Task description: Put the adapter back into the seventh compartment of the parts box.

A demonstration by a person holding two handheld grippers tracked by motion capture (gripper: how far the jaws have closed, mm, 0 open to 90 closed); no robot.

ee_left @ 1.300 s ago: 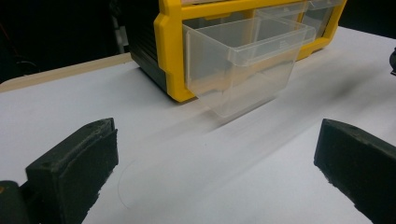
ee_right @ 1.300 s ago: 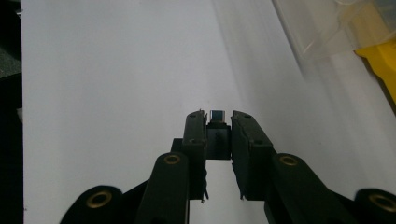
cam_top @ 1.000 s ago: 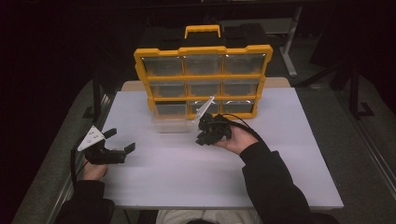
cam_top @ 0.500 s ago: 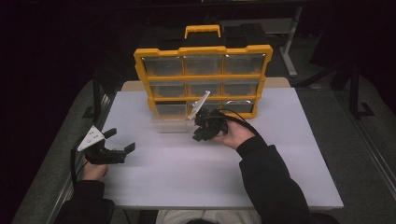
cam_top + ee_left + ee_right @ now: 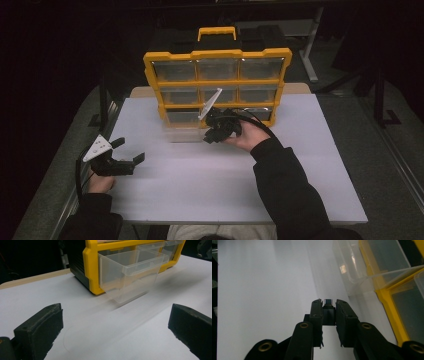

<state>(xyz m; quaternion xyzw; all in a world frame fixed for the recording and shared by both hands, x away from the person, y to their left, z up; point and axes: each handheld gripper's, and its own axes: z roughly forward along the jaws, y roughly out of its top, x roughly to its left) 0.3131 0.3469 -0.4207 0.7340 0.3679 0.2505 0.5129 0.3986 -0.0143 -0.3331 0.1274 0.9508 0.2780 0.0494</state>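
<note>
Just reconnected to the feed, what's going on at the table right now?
A person works at a yellow drawer organizer standing on the white table. Its lower-left clear drawer is pulled out. The right gripper is clamped on a small dark part near that drawer. The left gripper rests open, off to the side.

White tbl top fills the mid of the high view, bare toward 6 o'clock. A pale wood board sticks out under its far edge, seen at 11 and 1 o'clock; in the left gripper view the same wood strip runs at 10 o'clock. Black case sits past the far edge at 12. Grey metal leg at 1 o'clock. Dark stand at 9, just beside the tbl; another dark stand at 3, well apart. Grey floor at 4.
</note>
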